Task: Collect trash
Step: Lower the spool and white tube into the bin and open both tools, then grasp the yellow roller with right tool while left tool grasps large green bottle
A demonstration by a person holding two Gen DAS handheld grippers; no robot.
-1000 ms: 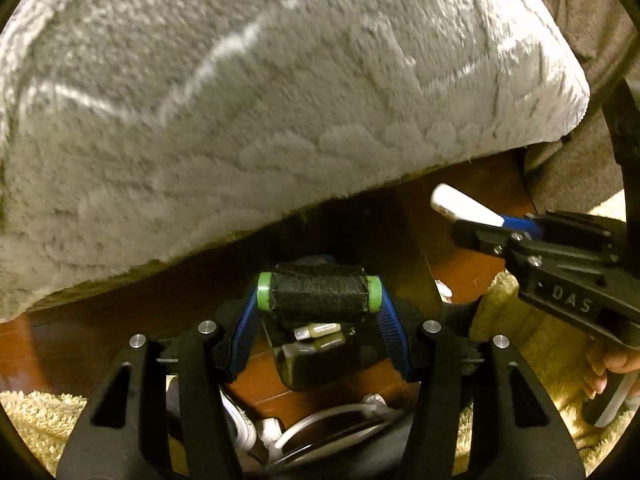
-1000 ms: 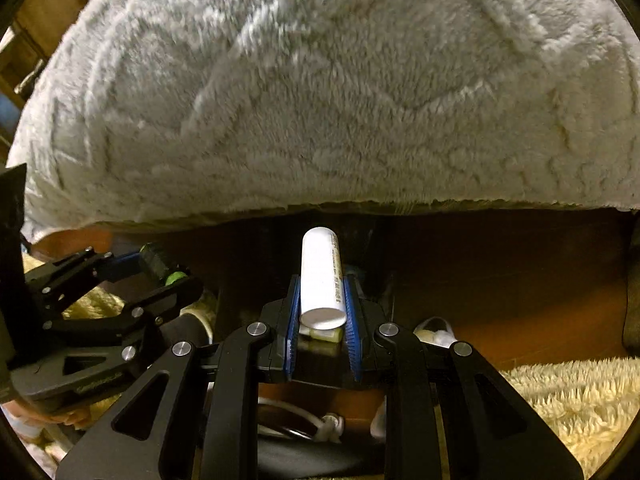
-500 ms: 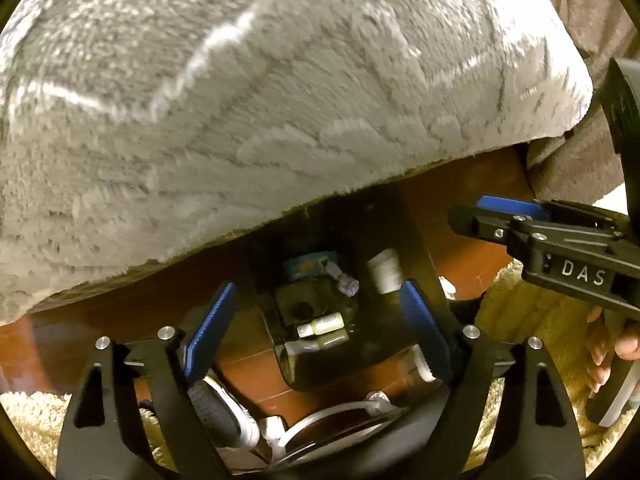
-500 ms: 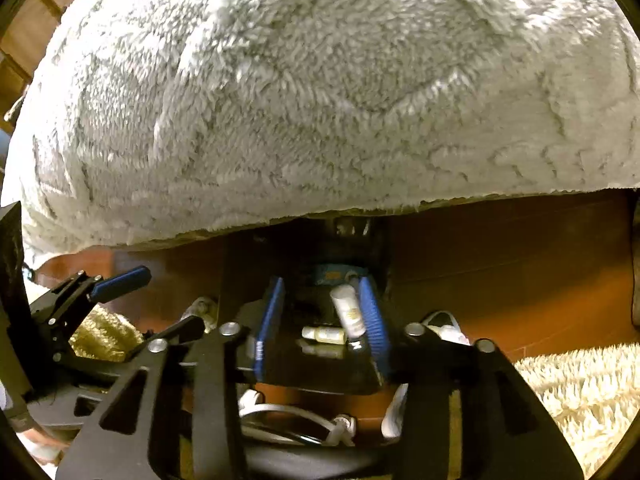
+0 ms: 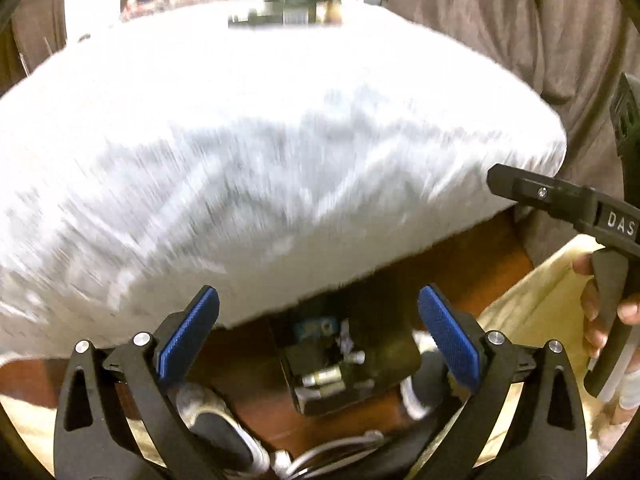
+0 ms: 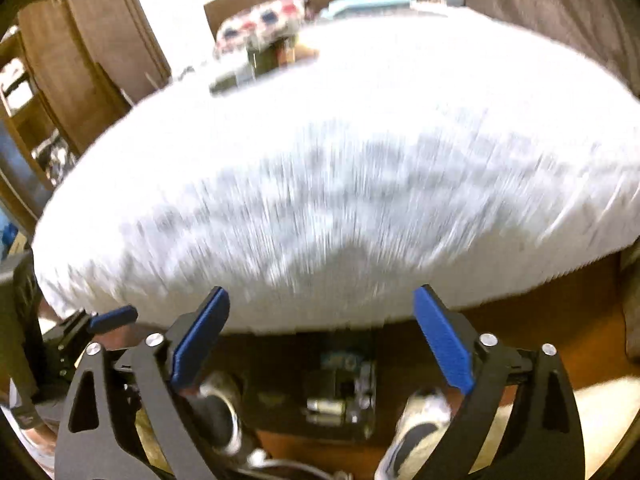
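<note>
My left gripper (image 5: 318,294) hangs above a dark bin (image 5: 394,354) on the floor; its jaws are opening wide, with nothing between the blue pads (image 5: 188,334). Small blurred pieces of trash (image 5: 324,376) lie inside the bin. In the right wrist view my right gripper (image 6: 320,294) is over the same bin (image 6: 276,392), its jaws also opening and empty. The trash (image 6: 326,406) there is blurred. The right gripper (image 5: 560,200) also shows at the right of the left wrist view, held by a hand (image 5: 600,320). The left gripper (image 6: 108,318) shows at the left of the right wrist view.
A large fluffy white blanket (image 5: 280,160) bulges just behind the bin, with several objects (image 5: 280,4) on top of it. A cream shaggy rug (image 5: 532,300) lies on the red-brown floor (image 5: 480,272). Shoes (image 6: 420,432) and a white cable (image 5: 332,448) lie near the bin.
Both grippers opened and rose. The left let go of a black spool with green ends and the right a white tube; both dropped toward the bin. The blanket's top has come into view.
</note>
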